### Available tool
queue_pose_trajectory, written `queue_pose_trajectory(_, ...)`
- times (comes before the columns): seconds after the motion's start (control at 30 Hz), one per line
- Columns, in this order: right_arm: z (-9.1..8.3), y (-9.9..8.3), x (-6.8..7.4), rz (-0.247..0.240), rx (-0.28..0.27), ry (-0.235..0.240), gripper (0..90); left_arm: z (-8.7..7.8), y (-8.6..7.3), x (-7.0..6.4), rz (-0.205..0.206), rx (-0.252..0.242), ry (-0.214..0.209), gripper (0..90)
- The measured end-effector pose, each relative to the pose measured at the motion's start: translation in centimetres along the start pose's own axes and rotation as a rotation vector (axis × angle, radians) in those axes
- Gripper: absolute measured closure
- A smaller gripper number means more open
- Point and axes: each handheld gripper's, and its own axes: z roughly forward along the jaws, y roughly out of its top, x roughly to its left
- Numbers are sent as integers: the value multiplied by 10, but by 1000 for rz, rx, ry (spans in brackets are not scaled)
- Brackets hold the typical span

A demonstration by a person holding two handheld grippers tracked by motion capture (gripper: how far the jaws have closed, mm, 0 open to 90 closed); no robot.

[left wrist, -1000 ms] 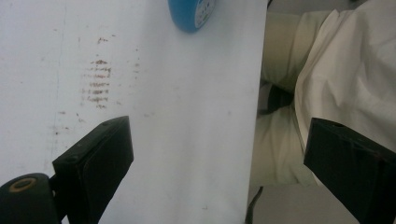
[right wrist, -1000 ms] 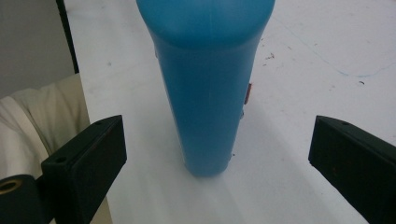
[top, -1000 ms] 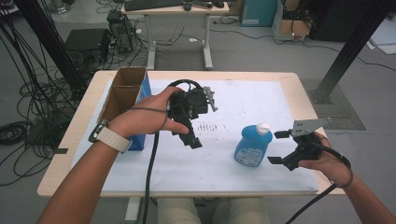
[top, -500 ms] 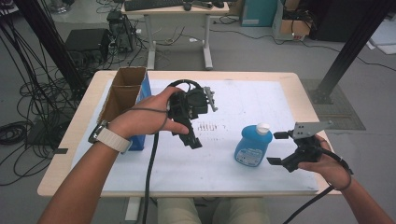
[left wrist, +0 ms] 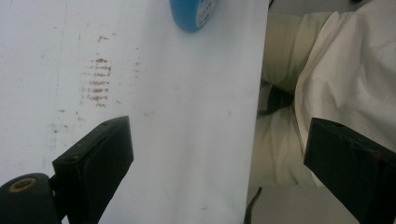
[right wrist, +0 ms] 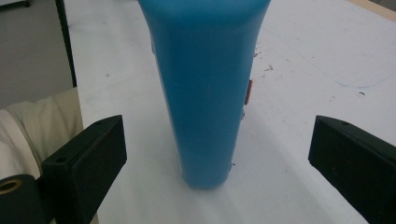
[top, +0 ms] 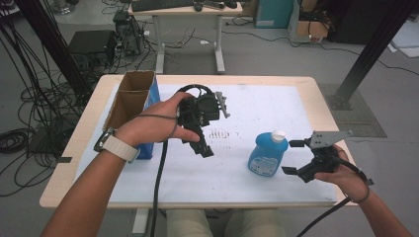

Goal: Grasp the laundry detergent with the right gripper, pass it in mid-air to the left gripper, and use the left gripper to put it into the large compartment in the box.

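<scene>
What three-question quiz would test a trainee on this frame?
1. True or false: the right claw is shut on the blue bottle.
2. What colour is the bottle's cap?
3. Which stands left of the left claw in the high view: (a) cardboard box, (b) keyboard, (c) mug?

Key: 1 false, its jaws are open with the bottle standing between them untouched; 2 white; 3 a.

**Plastic, Paper and Pale Wood**

The blue bottle (right wrist: 205, 93) looks like smooth, faintly glossy plastic, with a white cap. The desk (top: 306, 81) has a pale wood edge under a matt white sheet (smudged brown near the middle). At 9 o'clock, the box (top: 129, 96) is plain brown cardboard. The right tool (right wrist: 219, 154) has matt black jaws; its top plate looks like grey metal.
</scene>
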Motion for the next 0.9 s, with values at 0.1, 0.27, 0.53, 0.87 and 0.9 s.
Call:
queue_pose_trajectory(0.1,1,0,-1,-4,-3,5,42,0,0,0,0,-3,0,84)
queue_pose_trajectory(0.27,3,1,-1,-2,-4,7,42,1,-1,1,-6,-5,0,84)
queue_pose_trajectory(0.53,6,1,0,-6,0,9,42,1,-2,1,-5,-2,-1,85)
queue_pose_trajectory(0.87,6,2,1,-5,-10,9,43,1,-2,1,-7,-3,-1,84)
queue_pose_trajectory(0.9,6,2,1,-5,-9,10,43,0,-2,1,-7,-3,0,85)
